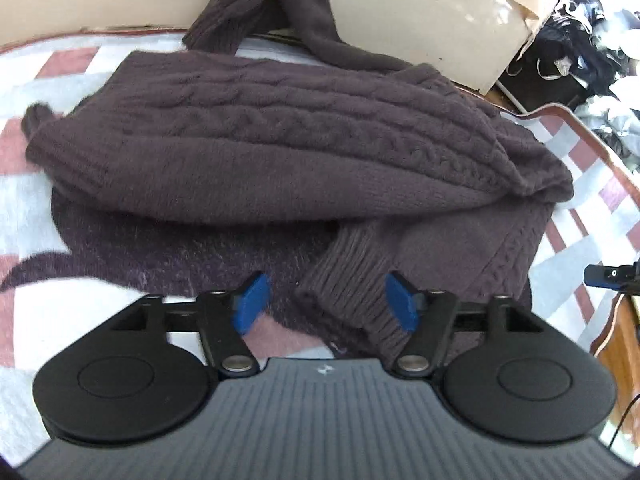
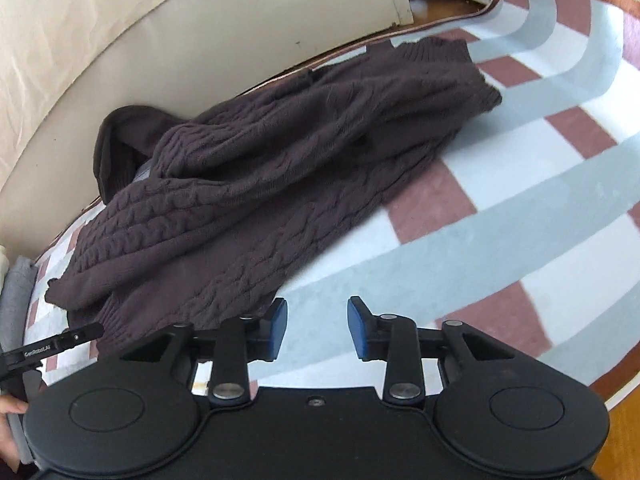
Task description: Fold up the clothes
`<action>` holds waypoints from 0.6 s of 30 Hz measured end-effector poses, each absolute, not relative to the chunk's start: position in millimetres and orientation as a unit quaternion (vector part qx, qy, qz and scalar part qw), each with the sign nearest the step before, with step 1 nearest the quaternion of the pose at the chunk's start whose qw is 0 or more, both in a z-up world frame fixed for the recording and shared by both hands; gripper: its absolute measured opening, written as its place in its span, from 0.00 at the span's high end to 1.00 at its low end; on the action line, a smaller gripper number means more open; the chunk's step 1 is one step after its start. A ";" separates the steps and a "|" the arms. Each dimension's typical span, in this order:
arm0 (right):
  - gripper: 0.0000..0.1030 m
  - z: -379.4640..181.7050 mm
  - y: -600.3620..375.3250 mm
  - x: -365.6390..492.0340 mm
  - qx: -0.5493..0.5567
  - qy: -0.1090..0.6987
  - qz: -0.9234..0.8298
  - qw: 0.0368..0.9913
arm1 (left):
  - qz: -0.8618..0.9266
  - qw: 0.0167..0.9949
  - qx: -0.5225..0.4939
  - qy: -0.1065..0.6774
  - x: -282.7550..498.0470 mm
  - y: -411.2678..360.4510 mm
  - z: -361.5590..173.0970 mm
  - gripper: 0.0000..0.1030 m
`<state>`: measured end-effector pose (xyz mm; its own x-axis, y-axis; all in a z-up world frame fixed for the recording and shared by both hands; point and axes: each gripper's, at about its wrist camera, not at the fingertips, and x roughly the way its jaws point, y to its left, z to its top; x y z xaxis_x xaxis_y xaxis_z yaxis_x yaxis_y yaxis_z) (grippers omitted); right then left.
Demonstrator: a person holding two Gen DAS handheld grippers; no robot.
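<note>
Checked bedspread (image 2: 500,216) lay under a dark cable-knit sweater (image 1: 280,148). Left gripper (image 1: 326,304) gaped around its cuff (image 1: 344,304) at six o'clock; right gripper (image 2: 317,328) stood open, empty.

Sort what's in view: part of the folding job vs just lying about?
Job: sweater, its cuff between the open left gripper, open right gripper, blanket underneath.
Lying about: cardboard, clutter pile, grey cloth.
</note>
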<state>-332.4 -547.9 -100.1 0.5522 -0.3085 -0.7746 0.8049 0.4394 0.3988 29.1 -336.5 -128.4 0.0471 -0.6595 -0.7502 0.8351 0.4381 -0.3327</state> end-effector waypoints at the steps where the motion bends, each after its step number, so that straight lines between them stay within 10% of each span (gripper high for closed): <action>1: 0.62 -101.7 -548.2 -331.7 0.399 0.312 -0.354 0.786 | -0.519 0.717 0.107 0.453 26.5 -342.6 -129.1 0.20; 8: 0.60 -108.8 -538.2 -322.1 0.402 0.321 -0.350 0.783 | -0.542 0.705 0.106 0.444 4.6 -363.3 -131.1 0.18; 10: 0.60 -109.6 -535.4 -320.7 0.391 0.326 -0.356 0.783 | -0.545 0.712 0.126 0.424 -7.7 -368.9 -130.5 0.42; 11: 0.60 -110.4 -535.1 -320.9 0.390 0.327 -0.358 0.783 | -0.542 0.718 0.143 0.412 -14.1 -370.9 -129.2 0.76; 12: 0.60 -111.2 -534.9 -321.2 0.389 0.327 -0.359 0.783 | -0.541 0.725 0.158 0.396 -20.1 -371.4 -126.3 0.87; 18: 0.60 -113.0 -538.8 -331.5 0.389 0.326 -0.371 0.777 | -0.536 0.772 0.222 0.260 -71.4 -351.6 -87.2 0.89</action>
<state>-331.5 -538.8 -113.0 0.5119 -0.3228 -0.7961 0.8308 0.4215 0.3634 -71.4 -351.6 -87.2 0.2905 -0.7113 -0.6400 0.9427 0.3276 0.0639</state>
